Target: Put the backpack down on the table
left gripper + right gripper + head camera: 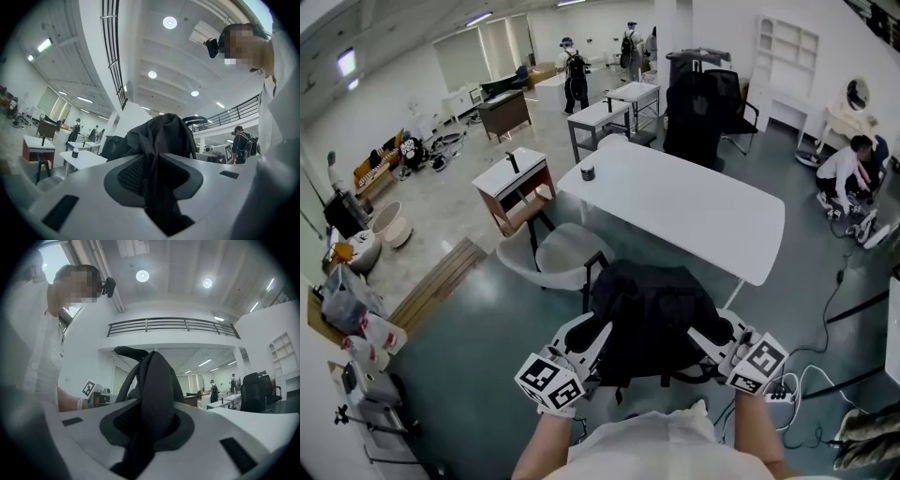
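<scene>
- Black backpack point(652, 319) slung between both grippers, off the floor and clear of the white tabletop point(675, 202), just short of its near edge.
- Left gripper point(589, 339): fingers point(84, 183) clamped on a fold of the backpack's black fabric.
- Right gripper point(717, 336): fingers point(220, 423) clamped on a padded black strap of the backpack.
- Step in hand, as judged: carrying toward the tabletop, with the setting-down not yet begun.
- Next move, as judged: forward and up over the near edge, clear of the grey chair point(562, 253) drawn up at that edge, then down onto the bare middle of the tabletop, with both grips held until full rest on the surface.
- Small dark cylinder point(588, 172) by the left corner, well apart from any likely landing place.
</scene>
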`<state>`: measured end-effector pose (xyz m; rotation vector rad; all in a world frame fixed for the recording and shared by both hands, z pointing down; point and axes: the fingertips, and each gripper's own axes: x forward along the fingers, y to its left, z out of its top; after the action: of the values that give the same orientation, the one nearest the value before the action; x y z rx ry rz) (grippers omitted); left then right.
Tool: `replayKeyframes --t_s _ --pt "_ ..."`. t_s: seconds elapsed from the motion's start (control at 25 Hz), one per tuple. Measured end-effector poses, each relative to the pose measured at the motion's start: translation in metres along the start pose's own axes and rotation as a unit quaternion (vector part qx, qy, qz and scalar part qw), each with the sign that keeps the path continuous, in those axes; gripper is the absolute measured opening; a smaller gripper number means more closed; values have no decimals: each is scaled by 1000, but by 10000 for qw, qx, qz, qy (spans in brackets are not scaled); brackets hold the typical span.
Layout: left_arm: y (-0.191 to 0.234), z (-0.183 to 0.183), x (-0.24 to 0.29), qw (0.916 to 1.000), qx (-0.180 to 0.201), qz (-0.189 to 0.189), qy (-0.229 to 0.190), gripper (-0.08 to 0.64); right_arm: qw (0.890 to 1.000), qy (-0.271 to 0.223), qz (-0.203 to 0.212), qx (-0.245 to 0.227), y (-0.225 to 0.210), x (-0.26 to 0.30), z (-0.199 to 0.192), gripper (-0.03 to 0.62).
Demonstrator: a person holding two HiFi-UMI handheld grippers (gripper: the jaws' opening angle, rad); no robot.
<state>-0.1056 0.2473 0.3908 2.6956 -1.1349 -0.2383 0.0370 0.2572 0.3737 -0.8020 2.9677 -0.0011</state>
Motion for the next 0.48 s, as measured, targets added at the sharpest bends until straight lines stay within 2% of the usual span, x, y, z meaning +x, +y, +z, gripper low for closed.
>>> replayKeyframes --t_s 0.48 --pt "6 3 -3 10000 -10 -5 -56 109 10000 -52 69 9 3 9 0 72"
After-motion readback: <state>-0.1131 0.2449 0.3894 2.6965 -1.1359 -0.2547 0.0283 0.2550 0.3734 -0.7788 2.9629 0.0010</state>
